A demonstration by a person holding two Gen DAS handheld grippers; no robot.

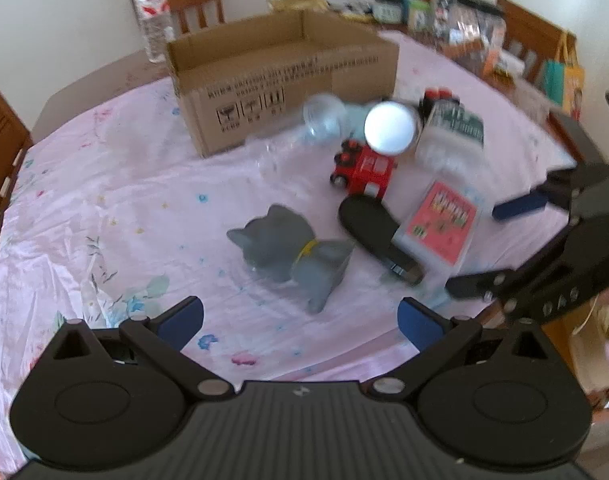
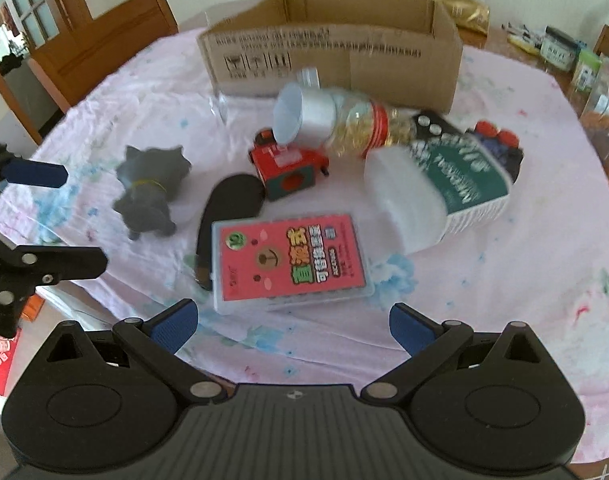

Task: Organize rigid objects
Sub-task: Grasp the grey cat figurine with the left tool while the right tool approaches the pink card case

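On the pink cloth lie a grey cat figure (image 1: 288,250) (image 2: 150,192), a red toy train (image 1: 364,170) (image 2: 290,166), a black insole-shaped piece (image 1: 374,236) (image 2: 226,204), a pink card box (image 1: 442,222) (image 2: 290,258), a white-capped pill bottle (image 1: 388,128) (image 2: 336,120) and a white tub with a green label (image 1: 452,134) (image 2: 436,192). An open cardboard box (image 1: 280,76) (image 2: 332,46) stands behind them. My left gripper (image 1: 300,322) is open just short of the cat. My right gripper (image 2: 290,326) is open, close to the card box.
A clear glass (image 1: 324,118) lies by the cardboard box. A water bottle (image 1: 152,16) stands behind its left corner. Jars and packets (image 1: 456,20) crowd the table's far right. Wooden chairs (image 2: 100,40) surround the table. Bare cloth stretches at the left and front.
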